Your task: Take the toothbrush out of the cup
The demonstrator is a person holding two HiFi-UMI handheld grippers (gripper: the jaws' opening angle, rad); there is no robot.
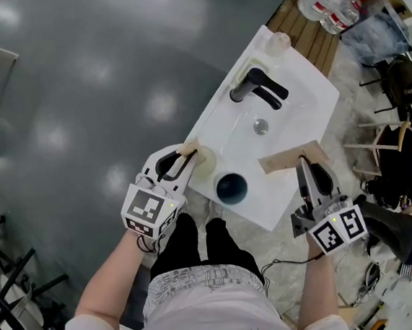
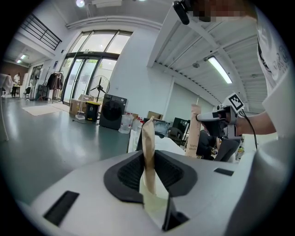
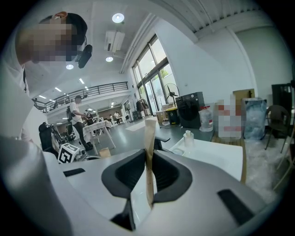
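**Head view:** A person stands at a white sink (image 1: pixel 307 89) with a claw in each hand. The left claw (image 1: pixel 183 158) is clamped narrow on a paper-wrapped toothbrush (image 1: pixel 189 150), which stands in a pale cup (image 1: pixel 207 165) right at the claw's tips, on the sink's near corner. The right claw (image 1: pixel 305 165) is closed on a flat tan toothbrush box (image 1: pixel 284 160), held over the sink's near edge just ahead of its jaws. A dark cup (image 1: pixel 231 187) sits on the sink rim between the two claws. A black faucet (image 1: pixel 259 87) lies beyond them.

**Left gripper view:** The black pads close in on both sides of the tan wrapper, which rises upright above the jaws. The pale cup shows directly under the tips. Off to this claw's right, the other claw holds its box upright, with the words "TOOTH BRUSH" printed low on it.

**Right gripper view:** The jaws stand nearly together, pinching the box edge-on, so it shows as a thin tan strip rising between the pads. The white sink spreads to this claw's right, with a small bottle (image 3: pixel 187 137) on its far rim. The left claw's marker cube (image 3: pixel 69 152) shows low on the left.
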